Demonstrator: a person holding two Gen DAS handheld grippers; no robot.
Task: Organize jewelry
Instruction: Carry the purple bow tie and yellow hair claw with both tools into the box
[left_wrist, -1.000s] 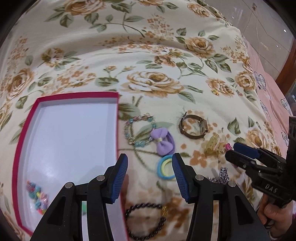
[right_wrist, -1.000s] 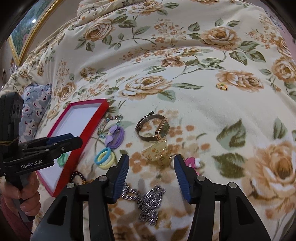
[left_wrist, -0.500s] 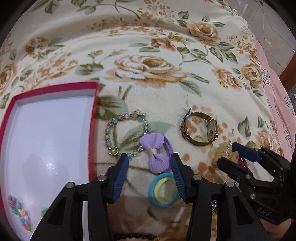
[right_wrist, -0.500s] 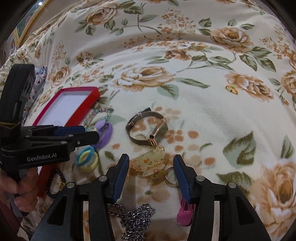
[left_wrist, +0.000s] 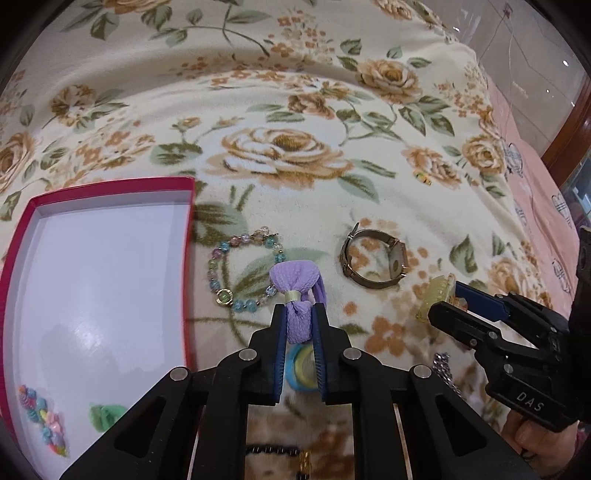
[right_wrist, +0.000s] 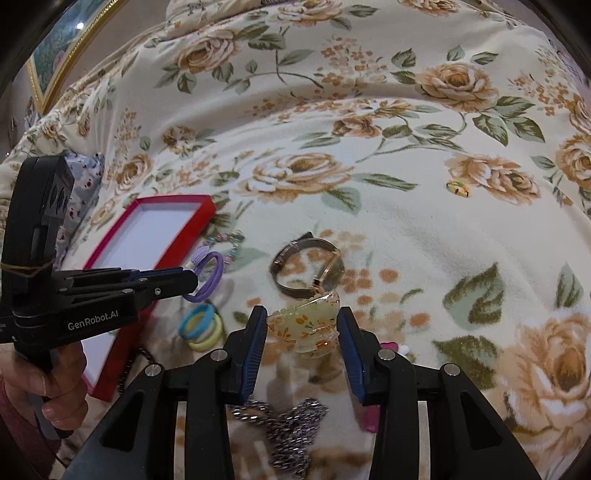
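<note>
My left gripper (left_wrist: 299, 314) is closing, and its blue pads pinch the near half of a purple bow hair tie (left_wrist: 293, 275) on the floral blanket. In the right wrist view that hair tie (right_wrist: 210, 273) loops out from the left gripper's (right_wrist: 192, 280) tips. My right gripper (right_wrist: 302, 312) is also closing, with a translucent yellow claw clip (right_wrist: 306, 328) between its pads, which touch both of its ends. The left wrist view shows the same clip (left_wrist: 437, 291) at the right gripper's (left_wrist: 443, 301) tips. A red-rimmed white box (left_wrist: 110, 182) lies to the left.
On the blanket lie a gold watch (left_wrist: 373, 258), a pastel bead bracelet (left_wrist: 240, 273), blue and yellow hair ties (right_wrist: 201, 325), a silver chain (right_wrist: 288, 424), a black bead bracelet (left_wrist: 273, 450) and a small ring (right_wrist: 458, 188). The box holds colourful beads (left_wrist: 40, 424). A hand grips each handle.
My left gripper came forward and down over the purple bow and closed on it. The right gripper's jaws narrowed until they met the yellow clip.
</note>
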